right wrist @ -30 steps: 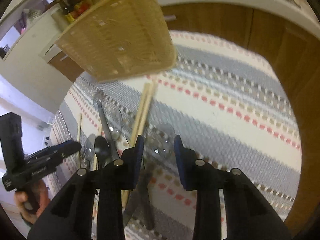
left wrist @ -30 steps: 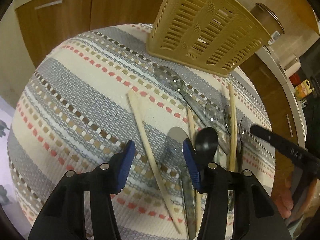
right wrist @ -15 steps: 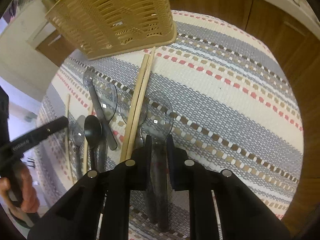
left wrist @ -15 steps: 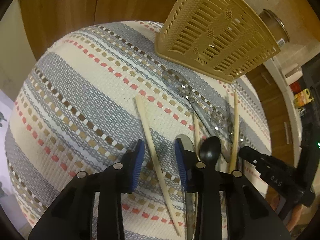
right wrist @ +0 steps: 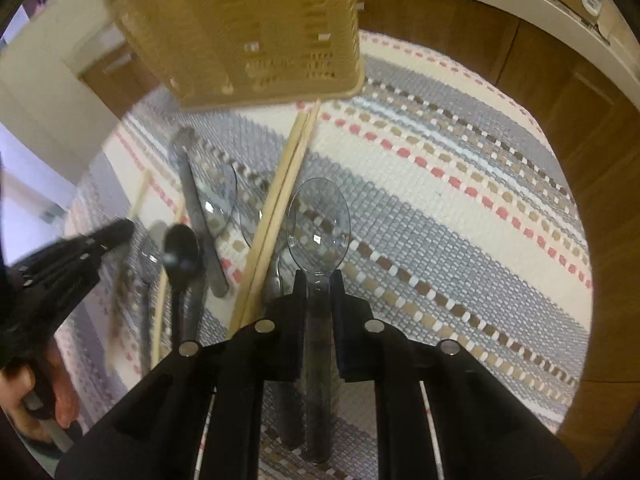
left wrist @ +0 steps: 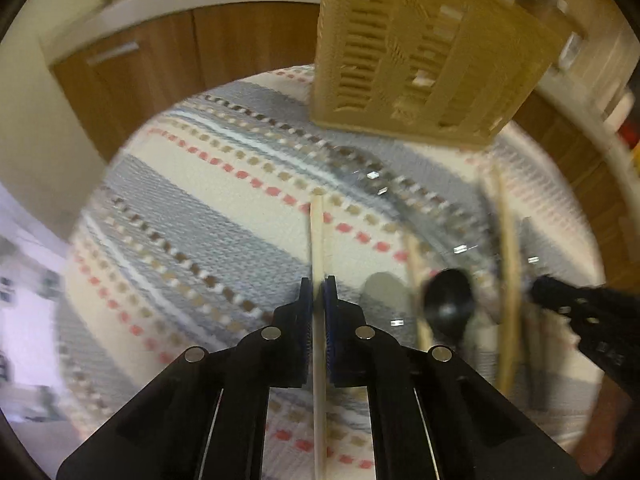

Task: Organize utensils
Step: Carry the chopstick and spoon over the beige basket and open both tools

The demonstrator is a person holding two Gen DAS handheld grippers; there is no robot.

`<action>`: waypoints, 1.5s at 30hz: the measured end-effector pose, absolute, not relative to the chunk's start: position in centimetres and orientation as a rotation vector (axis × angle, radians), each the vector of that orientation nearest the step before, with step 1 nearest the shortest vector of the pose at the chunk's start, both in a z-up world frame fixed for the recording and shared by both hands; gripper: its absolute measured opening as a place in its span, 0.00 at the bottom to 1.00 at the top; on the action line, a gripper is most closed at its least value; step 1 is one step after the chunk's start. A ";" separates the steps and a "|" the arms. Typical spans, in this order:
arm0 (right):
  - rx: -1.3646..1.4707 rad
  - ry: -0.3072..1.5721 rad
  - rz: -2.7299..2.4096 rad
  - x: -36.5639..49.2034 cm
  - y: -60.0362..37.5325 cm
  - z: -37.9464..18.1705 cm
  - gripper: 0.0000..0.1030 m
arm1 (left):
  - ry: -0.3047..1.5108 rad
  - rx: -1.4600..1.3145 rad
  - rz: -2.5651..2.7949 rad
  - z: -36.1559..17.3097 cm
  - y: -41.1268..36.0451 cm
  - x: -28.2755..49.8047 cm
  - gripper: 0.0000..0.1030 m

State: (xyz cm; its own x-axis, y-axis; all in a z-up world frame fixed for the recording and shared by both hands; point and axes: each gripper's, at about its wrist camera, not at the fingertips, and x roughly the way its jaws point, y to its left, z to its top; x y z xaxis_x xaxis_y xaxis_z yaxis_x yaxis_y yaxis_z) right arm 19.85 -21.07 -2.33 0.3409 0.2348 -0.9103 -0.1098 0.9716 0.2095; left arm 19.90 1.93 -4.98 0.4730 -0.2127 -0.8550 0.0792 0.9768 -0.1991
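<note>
My left gripper is shut on a single wooden chopstick that runs straight between its blue pads, over the striped cloth. My right gripper is shut on the handle of a clear plastic spoon, bowl pointing forward. A tan slotted utensil basket stands at the far side of the table; it also shows in the right wrist view. A black spoon, other clear spoons and a pair of chopsticks lie on the cloth between the grippers.
The table is covered by a woven cloth with grey, cream and red stripes. Wooden cabinets and a white counter edge surround it. The left gripper appears in the right wrist view, the right gripper in the left wrist view.
My left gripper closed from open onto the single chopstick. My right gripper closed onto the clear spoon's handle and lifted it slightly. Both views shifted toward the basket.
</note>
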 end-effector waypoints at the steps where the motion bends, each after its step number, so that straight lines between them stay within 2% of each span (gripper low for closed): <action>1: 0.134 1.177 0.229 19.6 -21.6 -2.0 0.10 | 1.048 -0.165 -0.196 -4.7 2.4 19.7 0.03; 5: 0.200 1.069 0.284 18.8 -23.0 0.5 0.10 | 0.893 -0.284 -0.298 -1.6 3.8 18.4 0.03; 10: 0.217 0.837 0.325 19.2 -23.7 6.8 0.10 | 0.560 -0.318 -0.368 6.8 4.0 16.8 0.03; 14: 0.241 0.665 0.330 21.6 -24.3 10.9 0.10 | 0.315 -0.331 -0.363 12.7 3.4 18.6 0.03; 19: 0.263 0.484 0.310 27.0 -24.9 14.0 0.10 | 0.161 -0.335 -0.326 15.3 2.2 23.6 0.03; 24: 0.276 0.392 0.263 31.4 -25.1 14.8 0.10 | 0.122 -0.326 -0.276 15.1 2.0 28.2 0.03; 31: 0.205 0.343 0.220 34.9 -23.6 12.6 0.10 | 0.123 -0.336 -0.222 12.7 3.6 31.9 0.03; 43: 0.121 0.305 0.224 33.9 -22.3 9.4 0.10 | 0.092 -0.214 -0.121 9.4 1.8 31.0 0.05; 45: 0.134 0.314 0.237 33.2 -22.6 9.2 0.11 | 0.108 -0.221 -0.135 9.1 2.1 30.4 0.08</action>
State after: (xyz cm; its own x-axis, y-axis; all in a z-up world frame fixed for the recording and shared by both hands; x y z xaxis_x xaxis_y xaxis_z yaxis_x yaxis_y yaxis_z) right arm 33.20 -22.57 9.22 0.9237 0.2513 -0.2892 -0.2100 0.9634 0.1665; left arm 30.36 2.07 9.11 0.9852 -0.1448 -0.0915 0.1211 0.9667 -0.2254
